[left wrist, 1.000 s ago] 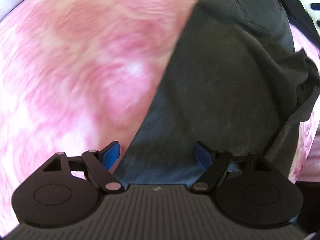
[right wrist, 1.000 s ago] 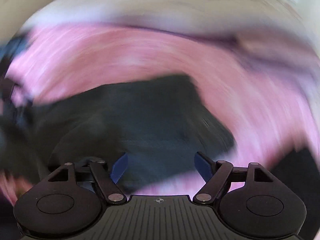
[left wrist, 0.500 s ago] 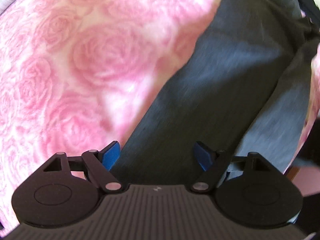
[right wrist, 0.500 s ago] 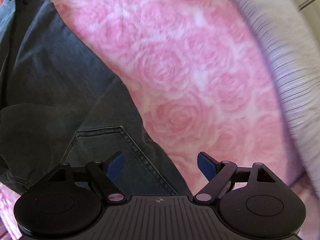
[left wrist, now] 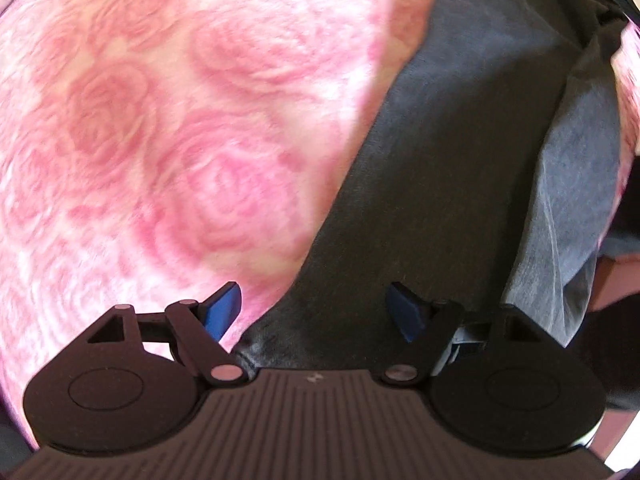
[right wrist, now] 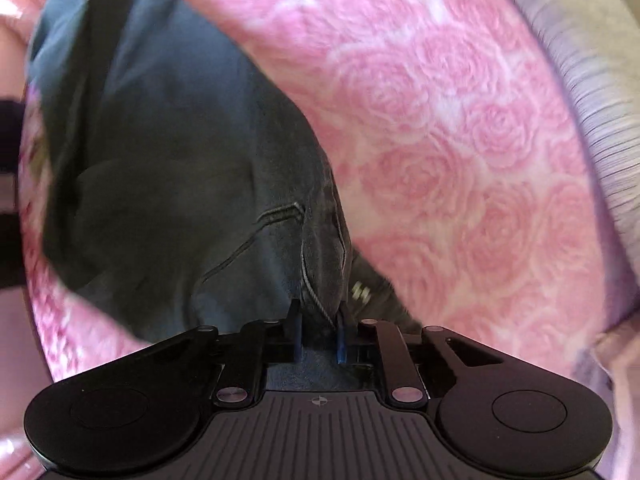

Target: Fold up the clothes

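1. The jeans (right wrist: 168, 168) are seen lying on the pink rose-patterned blanket (right wrist: 460, 168), stretched long and still loose; no finished fold can be made out, so most of the folding is judged to remain
2. The right gripper (right wrist: 319, 334) is closing its jaws, and a bunched edge of the jeans beside the stitched pocket (right wrist: 276, 236) is pinched between the blue fingers (right wrist: 341, 346)
3. The left gripper (left wrist: 316, 310) is held wide open above the jeans (left wrist: 460, 184); the cloth is seen beneath its right finger (left wrist: 408, 316) but is not gripped, and the left finger (left wrist: 222, 310) is seen over the blanket (left wrist: 168, 128)
4. A second hold by the left gripper is judged to be needed before the jeans can be lifted and doubled
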A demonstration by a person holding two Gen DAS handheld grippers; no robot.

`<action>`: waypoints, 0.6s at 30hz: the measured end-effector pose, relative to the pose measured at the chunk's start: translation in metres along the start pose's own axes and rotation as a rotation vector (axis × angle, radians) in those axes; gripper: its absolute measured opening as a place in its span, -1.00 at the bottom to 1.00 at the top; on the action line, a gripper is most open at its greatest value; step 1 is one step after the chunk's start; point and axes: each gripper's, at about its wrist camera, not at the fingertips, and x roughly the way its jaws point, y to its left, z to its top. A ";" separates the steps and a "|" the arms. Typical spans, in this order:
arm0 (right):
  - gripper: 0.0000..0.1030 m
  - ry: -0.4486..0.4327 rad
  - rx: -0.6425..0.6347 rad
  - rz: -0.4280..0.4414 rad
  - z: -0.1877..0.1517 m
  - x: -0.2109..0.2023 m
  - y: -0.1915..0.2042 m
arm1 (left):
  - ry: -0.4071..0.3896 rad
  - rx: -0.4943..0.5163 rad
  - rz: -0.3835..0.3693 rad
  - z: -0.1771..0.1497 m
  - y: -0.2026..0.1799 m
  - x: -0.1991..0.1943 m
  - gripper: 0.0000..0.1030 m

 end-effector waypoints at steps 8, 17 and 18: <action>-0.79 0.007 0.093 -0.085 -0.045 -0.043 0.079 | 0.145 0.087 -0.093 0.016 -0.016 0.008 -0.31; -0.85 -0.032 0.040 -0.238 -0.042 -0.055 0.091 | -0.025 0.098 0.177 0.034 0.003 -0.112 -0.90; -0.85 -0.049 0.022 -0.265 -0.032 -0.062 0.082 | -0.056 0.087 0.235 0.040 0.017 -0.136 -0.90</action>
